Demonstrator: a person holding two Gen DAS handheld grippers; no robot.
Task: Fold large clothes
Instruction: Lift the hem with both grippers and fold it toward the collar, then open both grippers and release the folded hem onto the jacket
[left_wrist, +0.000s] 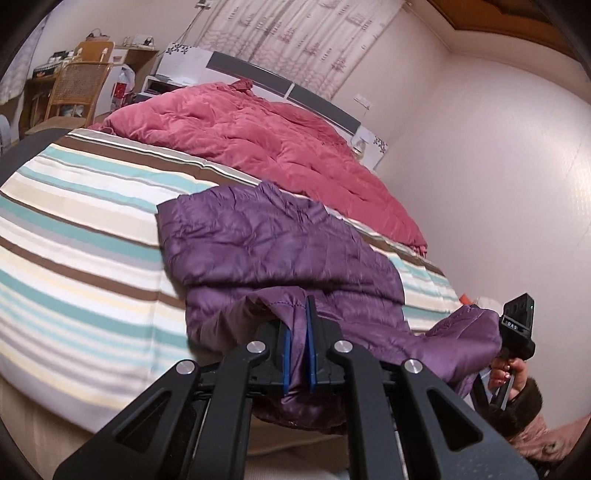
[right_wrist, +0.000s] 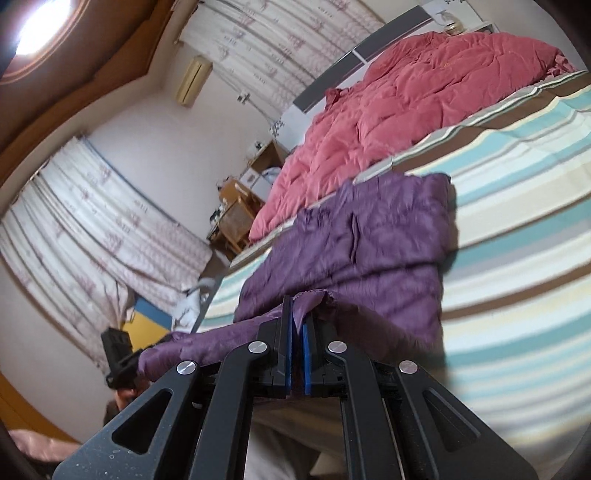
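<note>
1 purple jacket (left_wrist: 266, 243) | 2 tools: L tool (left_wrist: 300, 325) & R tool (right_wrist: 297, 325) both clamp hem | 1 bed (left_wrist: 74, 236)

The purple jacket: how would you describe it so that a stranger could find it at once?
Start at the bed with the striped sheet. A pink quilt is heaped at the headboard end; the purple jacket lies nearer the foot, its near edge pinched by the left gripper and right gripper. It alone is purple and shiny.
</note>
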